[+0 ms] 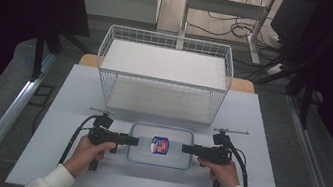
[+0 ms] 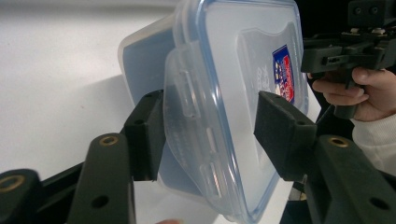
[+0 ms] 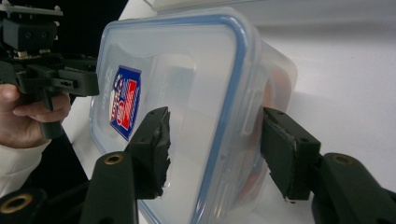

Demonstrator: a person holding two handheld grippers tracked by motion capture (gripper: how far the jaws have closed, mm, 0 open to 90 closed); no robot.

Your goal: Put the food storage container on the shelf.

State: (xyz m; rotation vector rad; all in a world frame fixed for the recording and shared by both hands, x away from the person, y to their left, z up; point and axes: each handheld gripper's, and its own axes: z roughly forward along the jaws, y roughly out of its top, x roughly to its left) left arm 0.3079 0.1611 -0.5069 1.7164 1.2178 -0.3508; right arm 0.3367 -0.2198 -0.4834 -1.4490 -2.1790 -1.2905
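A clear plastic container (image 1: 145,147) with a blue-sealed lid and a red and blue label (image 1: 160,144) lies flat on the table between my two grippers. My left gripper (image 1: 134,140) is at its left short end and stands open. In the left gripper view the jaws of that gripper (image 2: 210,135) straddle the container's (image 2: 224,56) side clip (image 2: 187,107). My right gripper (image 1: 186,149) is at the right short end, also open. In the right gripper view that gripper (image 3: 217,151) has one pad above the lid (image 3: 187,70) and one beside the base.
A white wire basket (image 1: 164,79) with two levels stands just behind the container at the table's far middle. The grey table (image 1: 79,90) has bare room left and right of the grippers. Dark curtains and a desk frame lie beyond.
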